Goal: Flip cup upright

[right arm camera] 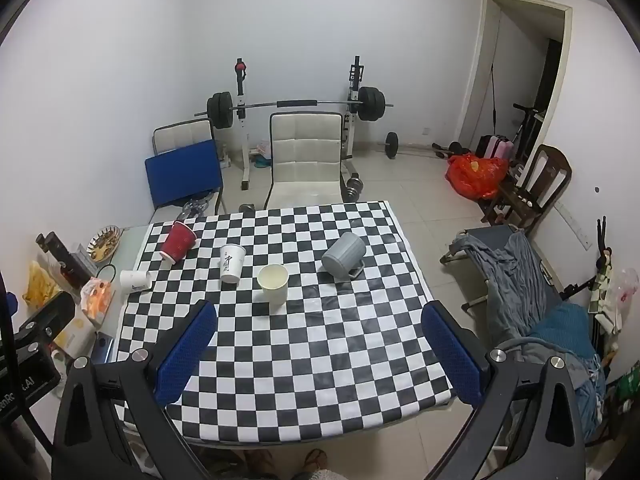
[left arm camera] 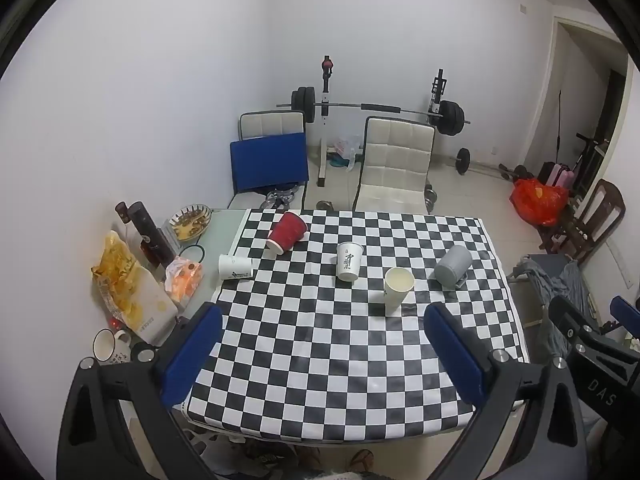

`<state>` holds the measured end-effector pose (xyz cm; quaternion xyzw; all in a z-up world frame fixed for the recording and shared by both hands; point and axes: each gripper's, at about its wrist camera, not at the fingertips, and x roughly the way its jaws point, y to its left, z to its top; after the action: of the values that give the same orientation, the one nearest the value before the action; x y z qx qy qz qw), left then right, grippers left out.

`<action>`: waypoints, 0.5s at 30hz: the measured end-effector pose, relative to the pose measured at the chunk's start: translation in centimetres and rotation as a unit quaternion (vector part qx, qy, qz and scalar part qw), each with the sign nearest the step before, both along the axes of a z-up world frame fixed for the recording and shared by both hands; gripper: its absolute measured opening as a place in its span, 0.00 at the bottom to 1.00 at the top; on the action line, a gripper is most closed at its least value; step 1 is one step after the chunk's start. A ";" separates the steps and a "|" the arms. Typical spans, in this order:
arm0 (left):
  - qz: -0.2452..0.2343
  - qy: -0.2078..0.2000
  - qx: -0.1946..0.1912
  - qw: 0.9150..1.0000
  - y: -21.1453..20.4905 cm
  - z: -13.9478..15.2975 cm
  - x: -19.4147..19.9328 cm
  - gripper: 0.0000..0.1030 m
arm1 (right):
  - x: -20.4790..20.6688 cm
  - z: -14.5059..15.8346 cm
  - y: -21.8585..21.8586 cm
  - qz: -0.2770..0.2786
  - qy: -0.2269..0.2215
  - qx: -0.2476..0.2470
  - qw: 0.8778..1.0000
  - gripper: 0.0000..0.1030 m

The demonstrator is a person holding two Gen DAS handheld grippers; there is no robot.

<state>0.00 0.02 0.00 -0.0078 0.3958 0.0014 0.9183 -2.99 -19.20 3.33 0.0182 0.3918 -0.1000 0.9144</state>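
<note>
On the checkered table (left arm camera: 320, 360) (right arm camera: 300, 360) a cream paper cup (left arm camera: 397, 289) (right arm camera: 273, 289) and a white printed cup (left arm camera: 349, 261) (right arm camera: 231, 263) stand upright. A red cup (left arm camera: 287, 231) (right arm camera: 177, 241), a small white cup (left arm camera: 235, 267) (right arm camera: 135, 280) and a grey handled mug (left arm camera: 453, 266) (right arm camera: 344, 255) lie tipped on their sides. My left gripper (left arm camera: 320, 356) and right gripper (right arm camera: 320, 354) are both open and empty, held above the near half of the table, well short of the cups.
Snack bags (left arm camera: 120, 284), a dark bottle (left arm camera: 150, 232), a bowl (left arm camera: 191, 221) and a mug (left arm camera: 109, 345) crowd the table's left strip. Two chairs (left arm camera: 394, 164) and a barbell rack (left arm camera: 360, 108) stand behind. A cot with clothes (right arm camera: 516, 276) is at the right.
</note>
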 end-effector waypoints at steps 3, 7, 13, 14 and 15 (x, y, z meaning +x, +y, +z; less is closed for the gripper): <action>-0.001 0.002 0.003 1.000 -0.1 0.0 0.1 1.00 | -0.1 0.1 0.0 0.000 -0.006 0.005 1.000 1.00; -0.001 0.001 -0.001 1.000 0.1 0.0 0.0 1.00 | -0.1 0.1 0.0 0.000 -0.006 0.004 1.000 1.00; -0.001 -0.002 0.002 1.000 0.0 0.1 0.0 1.00 | -0.2 0.2 0.0 0.000 -0.007 0.002 1.000 1.00; -0.001 -0.003 0.000 1.000 0.1 0.1 0.0 1.00 | -0.2 0.2 0.0 0.000 -0.007 0.003 1.000 1.00; -0.001 -0.004 0.000 1.000 0.1 0.2 0.0 1.00 | -0.2 0.2 0.0 0.000 -0.008 0.003 1.000 1.00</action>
<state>-0.03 0.13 0.19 -0.0074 0.3924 0.0009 0.9198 -3.17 -19.20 3.51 0.0218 0.3849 -0.0987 0.9174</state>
